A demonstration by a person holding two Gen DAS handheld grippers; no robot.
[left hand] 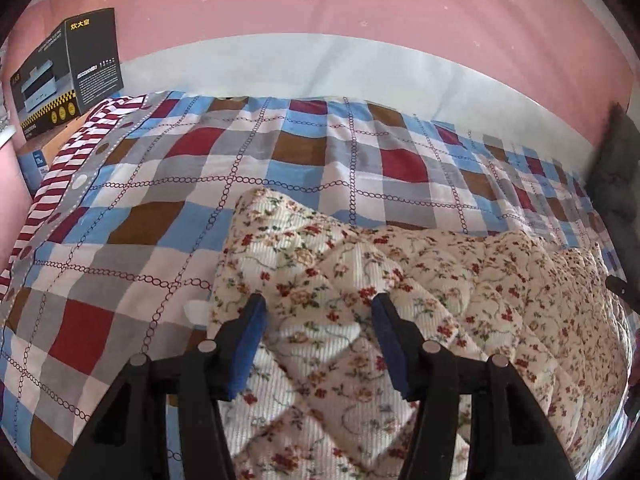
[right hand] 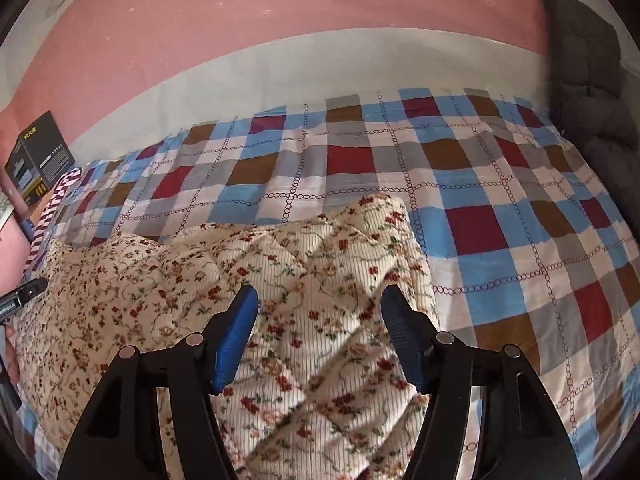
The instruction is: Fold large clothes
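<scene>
A floral quilted garment (left hand: 360,300) lies bunched on the checked bedspread (left hand: 160,184). The left gripper (left hand: 318,312) hangs over its left end, jaws well apart, gripping nothing. The right gripper (right hand: 318,304) hangs over the right end, also apart and empty.

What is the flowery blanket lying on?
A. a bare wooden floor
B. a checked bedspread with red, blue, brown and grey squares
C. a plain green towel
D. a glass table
B: the flowery quilted blanket lies bunched on the checked bedspread, whose red, blue, brown and grey squares show all around it in both wrist views.
</scene>
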